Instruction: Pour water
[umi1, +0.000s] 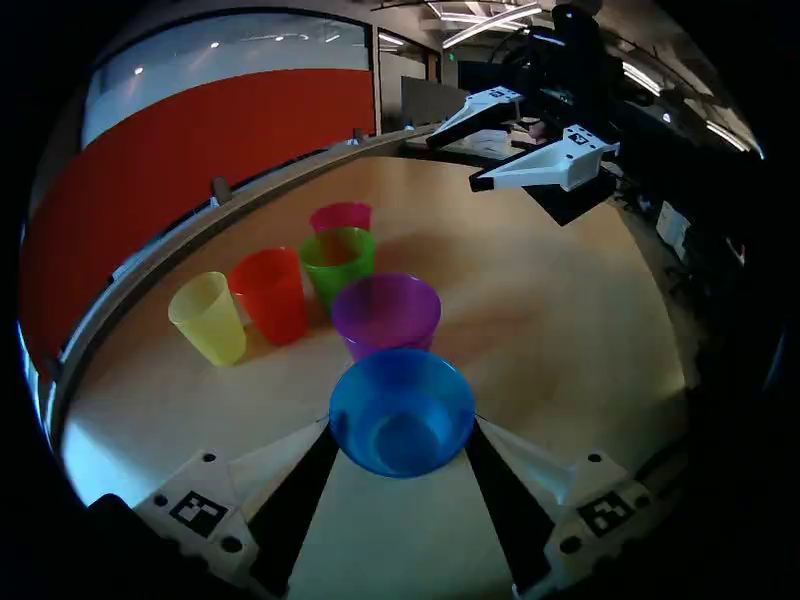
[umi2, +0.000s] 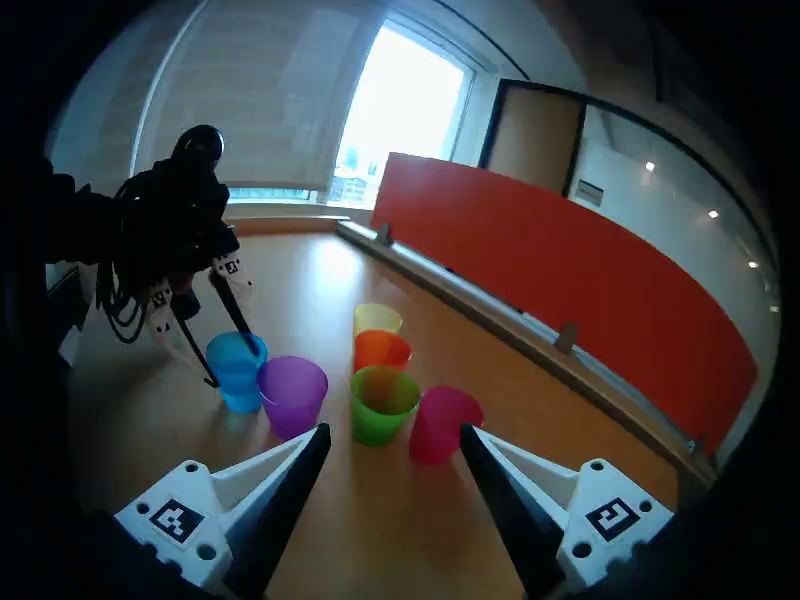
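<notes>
Blue cup (umi1: 402, 412) sits nearest, my left gripper (umi1: 400, 428) closed on its sides; whether it holds water I cannot tell. Just behind the blue cup stands the purple cup (umi1: 386, 312), beyond that the green cup (umi1: 338, 258) and pink cup (umi1: 341, 216). The red cup (umi1: 270, 292) and yellow cup (umi1: 208, 317) stand off to one side of the blue cup. My right gripper (umi2: 393, 430) hangs open and empty, well beyond it. I judge the grasp made; next comes lifting and tilting over a neighbour's rim. Six cups, two grippers.
</notes>
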